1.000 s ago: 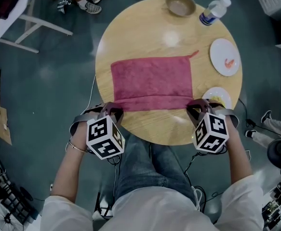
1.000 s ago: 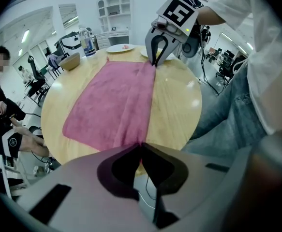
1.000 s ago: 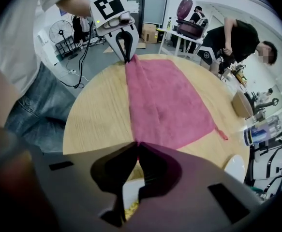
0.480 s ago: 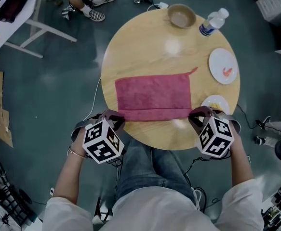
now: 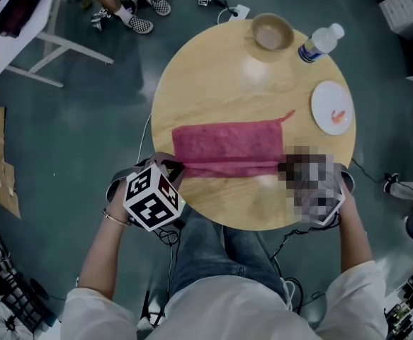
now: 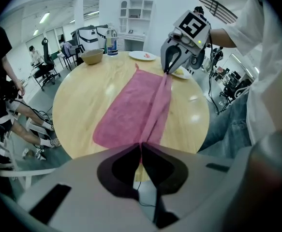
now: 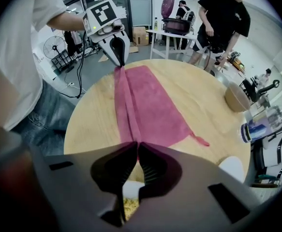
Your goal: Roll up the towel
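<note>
Towel (image 5: 227, 144) lay on the table (image 5: 213, 69), spread beyond the fingertips; left gripper (image 6: 141, 146) and right gripper (image 7: 136, 146) pinched its folded near-edge corners; soft, light and limp, it likely needed both ends held.

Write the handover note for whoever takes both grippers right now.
Left gripper: shut on the towel's near-left corner.
Right gripper: shut on its near-right corner.
Towel: spread flat across the middle of the round table, near edge pinched up between the two grippers.
Clear of it at the far and right rim: bowl, bottle, plate.
Done: a narrow strip along the near edge is turned over, at most the first turn.
Left: carry that edge away from you turn by turn until the whole towel is rolled, then release.
</note>
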The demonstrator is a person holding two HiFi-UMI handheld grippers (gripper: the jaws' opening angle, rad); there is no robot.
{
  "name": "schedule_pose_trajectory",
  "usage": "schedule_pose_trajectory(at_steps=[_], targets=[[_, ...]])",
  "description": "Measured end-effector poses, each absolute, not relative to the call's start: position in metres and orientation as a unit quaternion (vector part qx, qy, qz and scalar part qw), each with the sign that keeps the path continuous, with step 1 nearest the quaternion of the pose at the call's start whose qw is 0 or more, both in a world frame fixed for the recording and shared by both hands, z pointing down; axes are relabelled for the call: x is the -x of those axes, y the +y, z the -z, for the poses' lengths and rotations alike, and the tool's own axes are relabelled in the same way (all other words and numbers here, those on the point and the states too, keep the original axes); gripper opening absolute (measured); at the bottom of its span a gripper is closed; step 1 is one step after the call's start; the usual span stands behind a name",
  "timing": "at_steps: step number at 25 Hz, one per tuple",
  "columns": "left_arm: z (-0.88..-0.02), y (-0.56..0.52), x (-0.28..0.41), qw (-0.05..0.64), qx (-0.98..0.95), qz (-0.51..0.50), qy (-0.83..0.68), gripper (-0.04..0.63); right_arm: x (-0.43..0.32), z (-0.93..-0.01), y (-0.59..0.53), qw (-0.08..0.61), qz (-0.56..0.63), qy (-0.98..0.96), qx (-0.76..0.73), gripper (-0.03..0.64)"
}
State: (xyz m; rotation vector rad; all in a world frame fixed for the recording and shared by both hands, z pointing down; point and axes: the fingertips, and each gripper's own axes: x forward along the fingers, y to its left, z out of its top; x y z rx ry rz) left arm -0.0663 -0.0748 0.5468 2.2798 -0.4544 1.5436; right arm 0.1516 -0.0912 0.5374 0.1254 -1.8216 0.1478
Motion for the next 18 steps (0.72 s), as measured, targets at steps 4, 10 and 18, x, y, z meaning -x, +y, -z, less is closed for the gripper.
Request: schedule_pose_trajectory(at_steps=[4, 10, 18], targets=[[-0.555, -0.079, 0.069, 0.183, -0.800, -0.548, -0.163, 0.021, -0.148, -0.544, -0.098, 0.611, -0.072, -0.786, -0.062, 0.018], [-0.562, -0.085, 0.073, 0.183, -0.788, -0.562, -0.173, 0.021, -0.144, -0.552, -0.106, 0.610, -0.069, -0.785, -0.080, 0.020], [-0.561, -0.087, 0.074, 0.165, -0.785, -0.566, -0.188, 0.033, -0.148, -0.550, -0.116, 0.600, -0.053, -0.790, -0.114, 0.061]])
